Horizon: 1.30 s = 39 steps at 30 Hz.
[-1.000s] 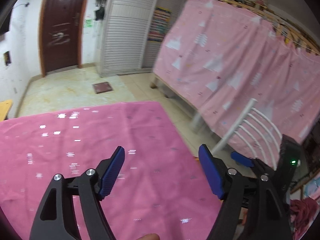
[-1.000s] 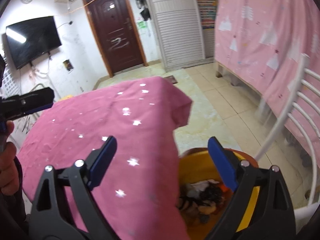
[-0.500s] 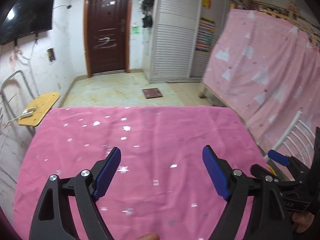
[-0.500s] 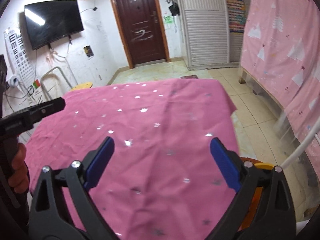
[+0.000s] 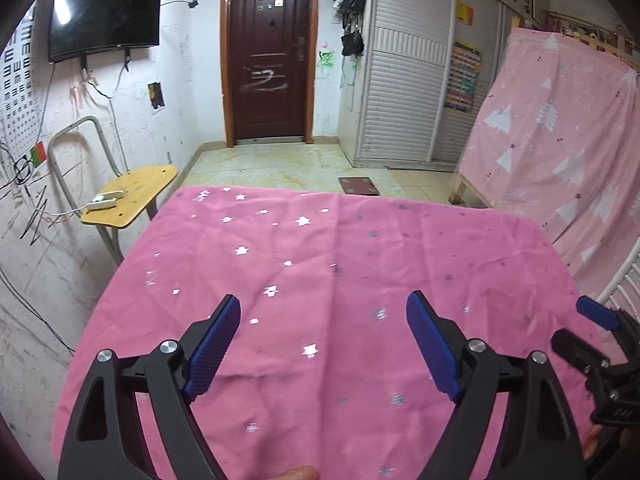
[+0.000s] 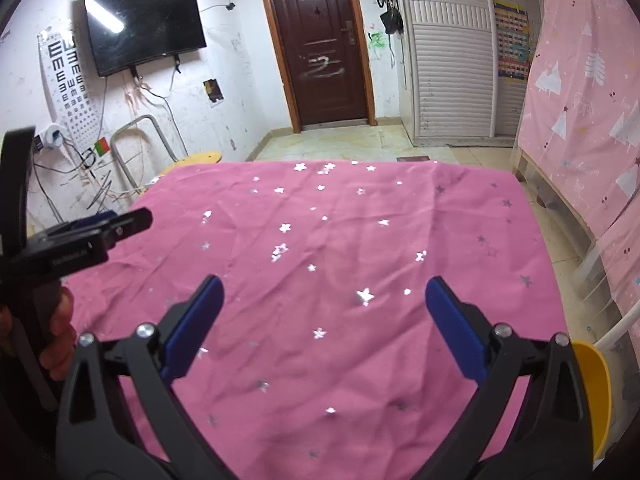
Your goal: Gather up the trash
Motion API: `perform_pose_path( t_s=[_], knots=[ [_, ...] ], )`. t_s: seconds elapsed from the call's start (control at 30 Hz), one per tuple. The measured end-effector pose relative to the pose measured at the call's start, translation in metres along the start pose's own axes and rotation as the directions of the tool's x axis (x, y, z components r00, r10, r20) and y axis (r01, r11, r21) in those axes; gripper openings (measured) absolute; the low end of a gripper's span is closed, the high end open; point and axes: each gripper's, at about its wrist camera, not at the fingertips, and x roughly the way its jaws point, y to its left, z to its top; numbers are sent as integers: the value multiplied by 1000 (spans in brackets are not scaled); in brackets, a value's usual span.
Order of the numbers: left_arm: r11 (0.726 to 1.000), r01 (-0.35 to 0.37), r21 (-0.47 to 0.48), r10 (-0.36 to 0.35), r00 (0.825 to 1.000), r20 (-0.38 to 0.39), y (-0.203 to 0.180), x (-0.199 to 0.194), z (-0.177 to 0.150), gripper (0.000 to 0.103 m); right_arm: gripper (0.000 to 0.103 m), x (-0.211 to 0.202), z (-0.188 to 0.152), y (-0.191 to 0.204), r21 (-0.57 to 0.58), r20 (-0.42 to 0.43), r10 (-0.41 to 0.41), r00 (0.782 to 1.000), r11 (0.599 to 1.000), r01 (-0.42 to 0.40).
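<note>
A: What is the biggest thing you see?

B: I see a big pink cloth with shiny silver stars (image 5: 320, 280), spread over the table in front of both cameras. Far behind it is a dark brown wooden door (image 5: 270, 52). On the far left wall hangs a black flat television (image 6: 144, 20), and a pink curtain with white trees (image 6: 584, 80) hangs on the right.

A: Anything smaller?

B: A small yellow wooden table (image 5: 128, 196) stands at the far left of the cloth, with a white plug strip (image 5: 105, 201) on it.

A: Where does the trash go?

B: I see the rim of a yellow plastic bin (image 6: 594, 384) at the near right, just past the edge of the cloth. I cannot see inside it.

A: And my grabbers?

B: My left gripper (image 5: 324, 344) hangs above the near part of the cloth, jaws spread wide, nothing in them. My right gripper (image 6: 324, 320) is the same: wide apart, holding nothing.
</note>
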Motion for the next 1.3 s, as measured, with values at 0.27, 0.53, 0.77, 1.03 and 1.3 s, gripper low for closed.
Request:
perform_pose_path(
  t_s=[0.27, 0.53, 0.77, 1.03, 1.3],
  knots=[
    [999, -37, -10, 37, 999, 0, 23, 4, -9, 78, 97, 6, -4, 8, 3, -3, 4, 1000, 1000, -4],
    [999, -46, -21, 45, 999, -12, 27, 12, -13, 78, 97, 10, -6, 10, 7, -12, 3, 1000, 1000, -3],
    [999, -45, -15, 45, 999, -13, 29, 14, -13, 78, 97, 10, -7, 9, 8, -17, 4, 1000, 1000, -4],
    [999, -45, -17, 45, 999, -16, 29, 15, -13, 78, 97, 12, -7, 10, 7, -20, 6, 1000, 1000, -6],
    [999, -39, -26, 39, 999, -23, 32, 17, -14, 78, 97, 11, -8, 9, 9, -19, 3, 1000, 1000, -3]
  ],
)
